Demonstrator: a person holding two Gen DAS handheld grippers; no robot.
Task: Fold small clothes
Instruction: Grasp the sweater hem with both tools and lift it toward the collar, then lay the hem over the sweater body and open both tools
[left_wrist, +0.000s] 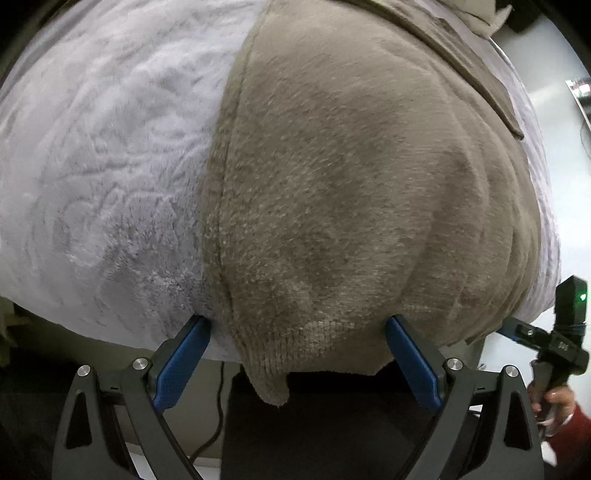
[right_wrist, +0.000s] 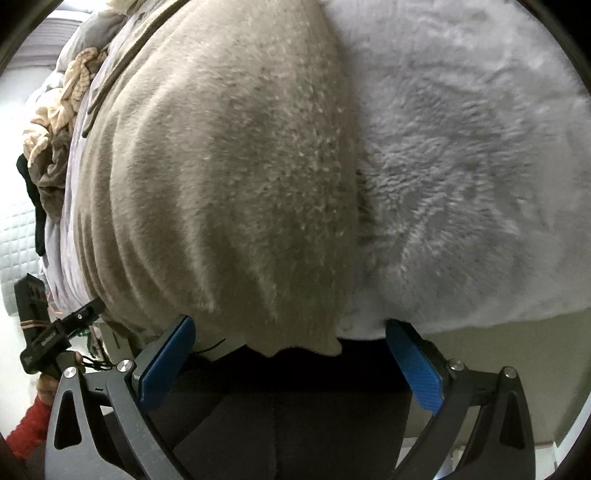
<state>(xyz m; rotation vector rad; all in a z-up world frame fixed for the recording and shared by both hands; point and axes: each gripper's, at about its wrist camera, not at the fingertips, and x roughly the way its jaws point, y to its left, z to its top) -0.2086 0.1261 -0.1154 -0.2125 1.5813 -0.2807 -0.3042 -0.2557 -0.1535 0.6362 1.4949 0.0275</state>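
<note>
— Soft, even light in both views, rather cool; no hard glare on the fleece garment (left_wrist: 332, 192).
— Strong fisheye bending, with dark corners around the round picture edge.
— Deep shadow below the blanket (right_wrist: 461, 147) edge, almost black there.
— Overexposed white at the far left in the right wrist view, and at the far right in the left wrist view.
— Slightly soft focus, some grain in fabric.

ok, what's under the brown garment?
The brown garment lies on a pale fluffy blanket, which shows on either side of it. Its near hem hangs over the edge. Anything beneath the blanket is covered.
</note>
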